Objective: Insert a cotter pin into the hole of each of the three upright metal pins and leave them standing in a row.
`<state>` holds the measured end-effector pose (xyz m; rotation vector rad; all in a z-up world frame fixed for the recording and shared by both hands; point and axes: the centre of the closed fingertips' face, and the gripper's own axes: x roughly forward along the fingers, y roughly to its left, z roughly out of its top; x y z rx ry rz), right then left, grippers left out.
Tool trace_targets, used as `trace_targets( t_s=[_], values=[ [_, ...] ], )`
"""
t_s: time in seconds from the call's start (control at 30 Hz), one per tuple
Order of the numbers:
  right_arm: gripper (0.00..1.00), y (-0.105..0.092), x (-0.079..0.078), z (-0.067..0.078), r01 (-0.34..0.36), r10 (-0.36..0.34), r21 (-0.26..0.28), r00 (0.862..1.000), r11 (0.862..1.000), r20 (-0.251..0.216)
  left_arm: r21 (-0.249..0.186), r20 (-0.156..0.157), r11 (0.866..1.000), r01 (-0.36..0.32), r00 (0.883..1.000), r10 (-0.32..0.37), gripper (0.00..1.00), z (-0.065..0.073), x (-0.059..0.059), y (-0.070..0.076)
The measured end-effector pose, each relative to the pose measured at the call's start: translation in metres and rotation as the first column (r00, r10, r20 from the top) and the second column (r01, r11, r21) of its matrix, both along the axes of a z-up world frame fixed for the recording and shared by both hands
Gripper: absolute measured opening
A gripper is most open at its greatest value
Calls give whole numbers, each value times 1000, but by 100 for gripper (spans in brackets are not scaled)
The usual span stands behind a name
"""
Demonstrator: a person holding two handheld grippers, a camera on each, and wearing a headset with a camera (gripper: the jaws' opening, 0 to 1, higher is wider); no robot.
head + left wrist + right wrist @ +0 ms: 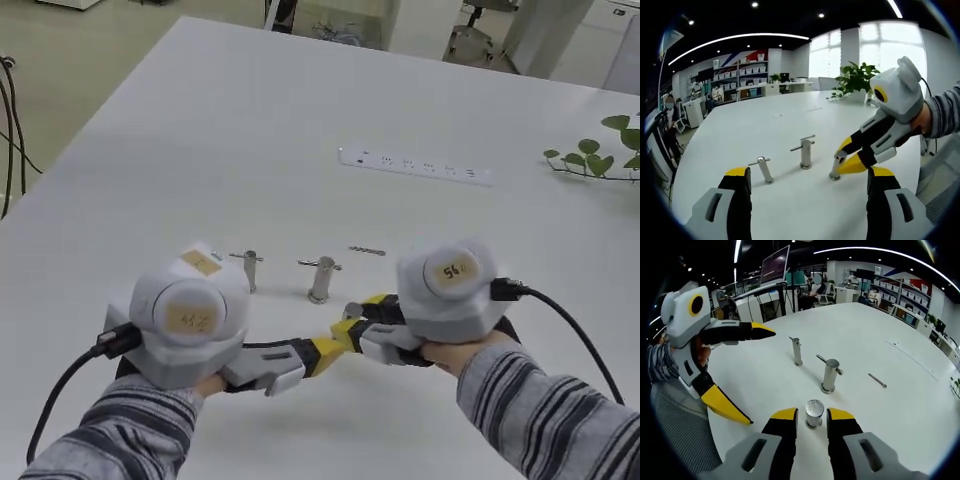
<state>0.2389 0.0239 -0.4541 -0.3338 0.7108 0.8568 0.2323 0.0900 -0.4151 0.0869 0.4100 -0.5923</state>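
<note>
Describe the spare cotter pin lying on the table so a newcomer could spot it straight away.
Find the long white power strip on the white table. Between it and the row of three upright metal posts lies a short thin pin. It alone lies flat and loose on the tabletop; two similar pins sit crosswise through posts.

Three upright pins stand in a row on the counter: the left pin, the middle pin and the right pin, which sits between the right tongs. The left tongs hang just in front of the row. A loose cotter pin lies behind the row, a power strip farther back, and a plant at the far right edge.
</note>
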Motion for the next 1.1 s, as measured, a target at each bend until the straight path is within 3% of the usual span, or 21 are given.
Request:
trace_targets(
  t_s=[0.23, 0.53, 0.9, 1.1],
  values=[
    [20, -11, -6, 1, -35, 35, 7, 999, 999, -34, 2, 1, 1000, 4, 1000, -4, 97, 0, 0, -2],
    [20, -32, -10, -3, -119, 116, -63, 992, 991, -55, -14, -2, 1000, 4, 1000, -4, 97, 1, 0, -3],
    [19, -48, 11, -4, -181, 175, -130, 983, 975, -56, 5, -4, 1000, 20, 1000, -20, 97, -2, -3, -8],
    [19, -54, 33, 0, -200, 193, -160, 980, 967, -57, 6, -3, 1000, 17, 1000, -17, 97, -3, -2, -7]
  ],
)
